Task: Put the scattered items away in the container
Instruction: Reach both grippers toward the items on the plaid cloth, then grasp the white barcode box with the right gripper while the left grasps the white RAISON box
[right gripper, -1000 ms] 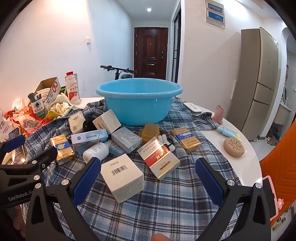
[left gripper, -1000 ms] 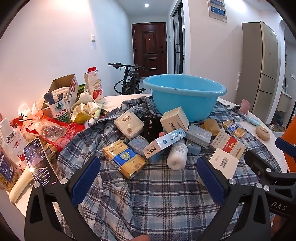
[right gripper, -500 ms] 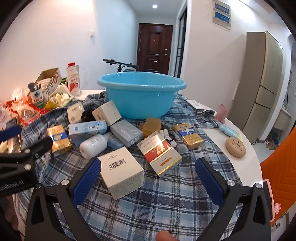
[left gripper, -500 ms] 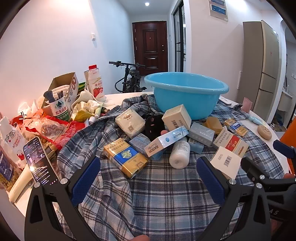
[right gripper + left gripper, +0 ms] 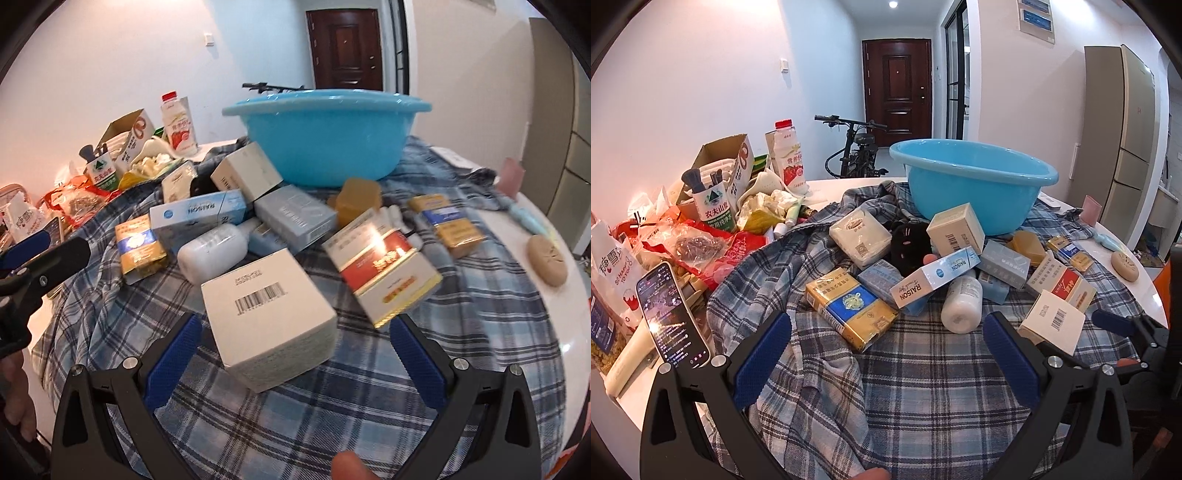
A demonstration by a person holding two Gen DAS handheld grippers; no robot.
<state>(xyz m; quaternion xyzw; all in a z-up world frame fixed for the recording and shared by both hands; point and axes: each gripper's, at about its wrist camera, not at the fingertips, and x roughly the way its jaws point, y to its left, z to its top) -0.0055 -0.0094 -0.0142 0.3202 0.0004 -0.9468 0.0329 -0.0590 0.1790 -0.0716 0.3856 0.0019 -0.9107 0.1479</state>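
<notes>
A blue plastic basin (image 5: 973, 184) (image 5: 327, 138) stands at the back of a plaid cloth (image 5: 923, 376). Scattered in front of it lie boxes and a white bottle (image 5: 961, 304) (image 5: 212, 253): a gold-blue pack (image 5: 851, 308), a RAISON box (image 5: 934, 277), a red-white pack (image 5: 384, 267). A white barcode box (image 5: 269, 315) lies just ahead of my right gripper (image 5: 293, 363), which is open and empty, its jaws either side of the box's near end. My left gripper (image 5: 886, 356) is open and empty, short of the gold-blue pack.
Left of the cloth is clutter: a phone (image 5: 672, 315), snack bags, a cardboard box (image 5: 718, 166), a milk bottle (image 5: 788, 158). A round soap (image 5: 546, 260) and a pink cup (image 5: 1091, 209) sit at the table's right edge. The right gripper shows in the left wrist view (image 5: 1123, 325).
My right gripper has moved forward and down toward the white barcode box, which now fills the space ahead of its jaws. My left gripper has hardly moved.
</notes>
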